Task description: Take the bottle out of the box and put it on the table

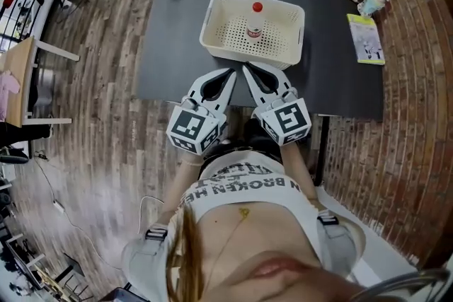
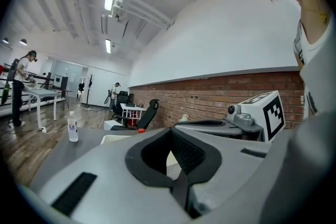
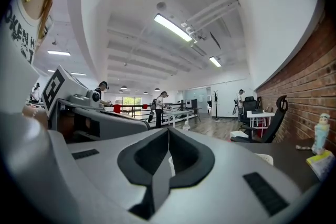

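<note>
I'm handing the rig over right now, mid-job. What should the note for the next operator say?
Left gripper: shut, empty, just short of the box.
Right gripper: shut, empty, beside it.
Red-capped bottle: upright inside the white box on the table.
Done: nothing yet.
Left: open a gripper, reach in, lift the bottle out, stand it on the table.

The left tool hides with its own body all but the red cap of the bottle just ahead, and most of the box.
</note>
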Demonstrator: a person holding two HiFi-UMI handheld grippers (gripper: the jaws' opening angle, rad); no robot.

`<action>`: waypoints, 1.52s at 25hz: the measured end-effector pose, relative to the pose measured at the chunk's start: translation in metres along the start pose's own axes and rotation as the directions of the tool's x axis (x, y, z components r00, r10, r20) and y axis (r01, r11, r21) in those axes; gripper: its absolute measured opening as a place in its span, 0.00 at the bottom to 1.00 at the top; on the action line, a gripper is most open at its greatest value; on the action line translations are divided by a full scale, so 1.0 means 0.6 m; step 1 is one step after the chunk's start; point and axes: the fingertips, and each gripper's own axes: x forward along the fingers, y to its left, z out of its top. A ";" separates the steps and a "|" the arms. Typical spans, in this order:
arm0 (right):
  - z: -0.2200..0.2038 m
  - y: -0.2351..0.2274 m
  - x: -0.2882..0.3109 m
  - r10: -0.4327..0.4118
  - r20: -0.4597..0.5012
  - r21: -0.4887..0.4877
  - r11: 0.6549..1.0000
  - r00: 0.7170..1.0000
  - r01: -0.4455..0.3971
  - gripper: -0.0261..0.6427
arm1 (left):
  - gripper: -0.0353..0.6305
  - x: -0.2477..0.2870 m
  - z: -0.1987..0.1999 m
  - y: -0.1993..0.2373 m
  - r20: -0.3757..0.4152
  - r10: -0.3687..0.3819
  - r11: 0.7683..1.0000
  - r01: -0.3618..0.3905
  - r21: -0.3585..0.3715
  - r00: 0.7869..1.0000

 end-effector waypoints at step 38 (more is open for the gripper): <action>0.006 -0.182 0.157 -0.144 -0.063 -0.010 0.990 0.988 0.144 0.05 | 0.06 0.195 0.051 0.152 -0.009 -0.141 0.990 0.141 0.003 0.990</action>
